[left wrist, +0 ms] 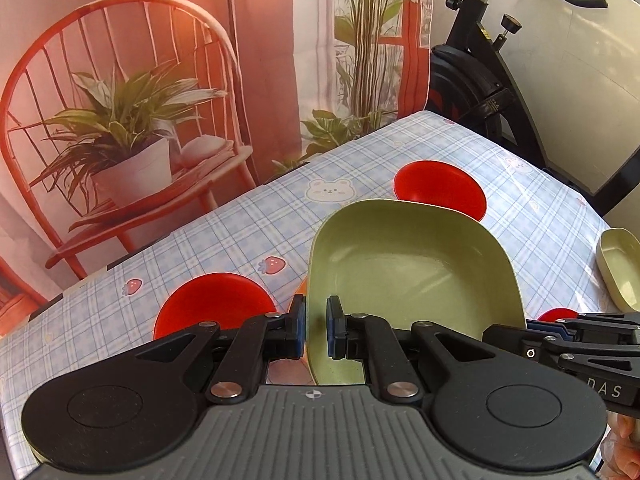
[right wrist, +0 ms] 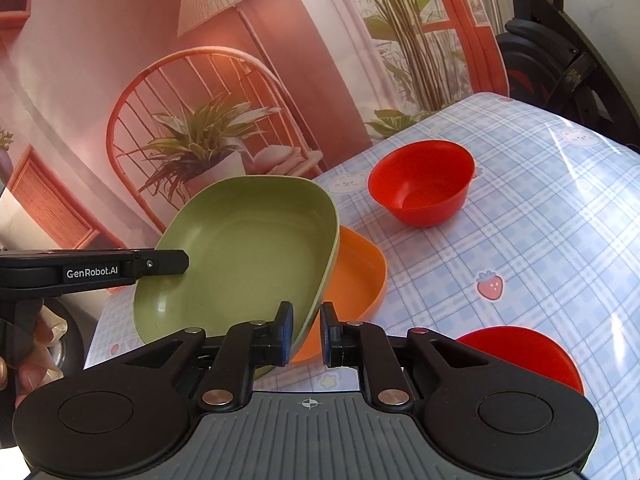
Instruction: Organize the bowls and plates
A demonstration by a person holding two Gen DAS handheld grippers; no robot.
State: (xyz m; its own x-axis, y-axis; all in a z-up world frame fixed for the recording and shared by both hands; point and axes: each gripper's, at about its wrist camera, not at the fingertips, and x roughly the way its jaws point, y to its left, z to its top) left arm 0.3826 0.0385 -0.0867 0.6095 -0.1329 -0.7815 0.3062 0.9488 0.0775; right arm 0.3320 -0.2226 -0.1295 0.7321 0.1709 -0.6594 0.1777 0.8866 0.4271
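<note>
My left gripper (left wrist: 316, 326) is shut on the left rim of a green squarish plate (left wrist: 412, 276), held tilted above the table. My right gripper (right wrist: 306, 334) pinches the same green plate (right wrist: 240, 256) at its near right rim. An orange plate (right wrist: 356, 276) lies on the table just under and behind it. A red bowl (right wrist: 420, 184) stands further back; it also shows in the left wrist view (left wrist: 440, 186). Another red bowl (left wrist: 212, 304) sits left of my left gripper. A red bowl (right wrist: 520, 354) sits near my right gripper.
The table wears a blue checked cloth (left wrist: 240, 232) with bear and strawberry prints. A pale green dish (left wrist: 620, 268) sits at the right edge. A printed backdrop (left wrist: 140, 100) hangs behind the table, and an exercise bike (left wrist: 480, 80) stands at the far right.
</note>
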